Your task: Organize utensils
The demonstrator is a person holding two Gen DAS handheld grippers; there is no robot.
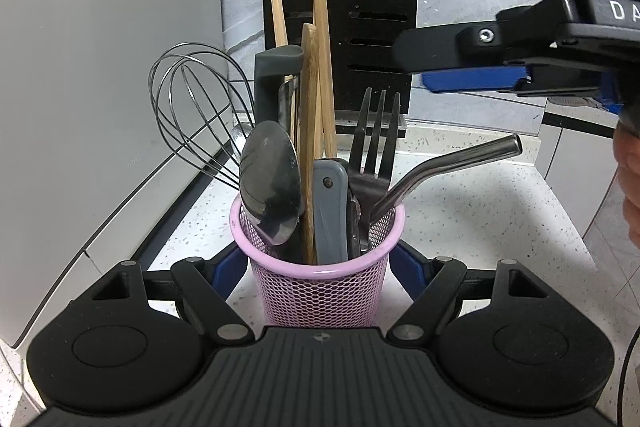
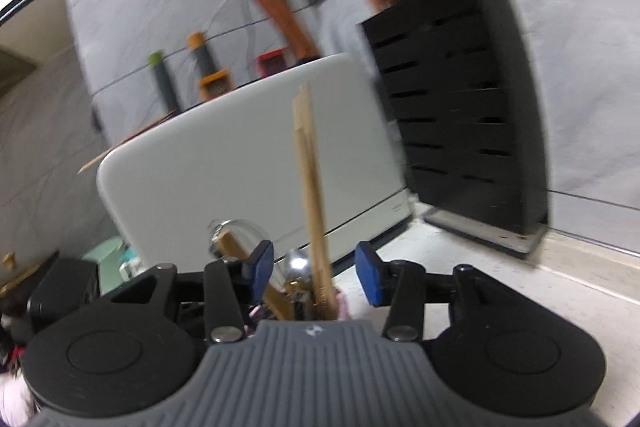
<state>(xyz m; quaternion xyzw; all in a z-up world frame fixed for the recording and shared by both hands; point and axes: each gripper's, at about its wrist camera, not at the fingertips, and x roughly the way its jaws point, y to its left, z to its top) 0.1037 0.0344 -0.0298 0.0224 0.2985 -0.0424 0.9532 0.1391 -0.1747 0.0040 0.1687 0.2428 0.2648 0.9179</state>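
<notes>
Nearest you, the left tongs (image 1: 320, 267) clamp the pink mesh cup (image 1: 320, 287) low on its wall, a blue pad pressed on either side. Keep that squeeze and keep the cup flat on the bench (image 1: 460, 211).

The cup is crowded: spoon (image 1: 272, 183), grey-handled tool (image 1: 330, 211), fork (image 1: 374, 147), bent steel straw (image 1: 452, 165) leaning out right, whisk (image 1: 192, 111) leaning out left, wooden spatula handle (image 1: 308, 147), and chopsticks (image 1: 322, 47) standing tallest in the middle.

The right tongs (image 2: 316, 271) hang just above the cup, about half open. The chopsticks rise through the gap, and neither blue pad (image 2: 370, 279) touches them, so nothing is held on that side. This view is motion-blurred, so fine contact is hard to read.

The step reads as the chopsticks being dropped in and let go. Lift the right tongs straight up along the sticks, not sideways, since a sideways drag would tip them or catch the straw. Check that they are settled to the bottom before you clear off.

Behind the cup stands the black slotted knife block (image 1: 372, 15), with the white appliance (image 1: 100, 87) to its left; steer clear of both.
</notes>
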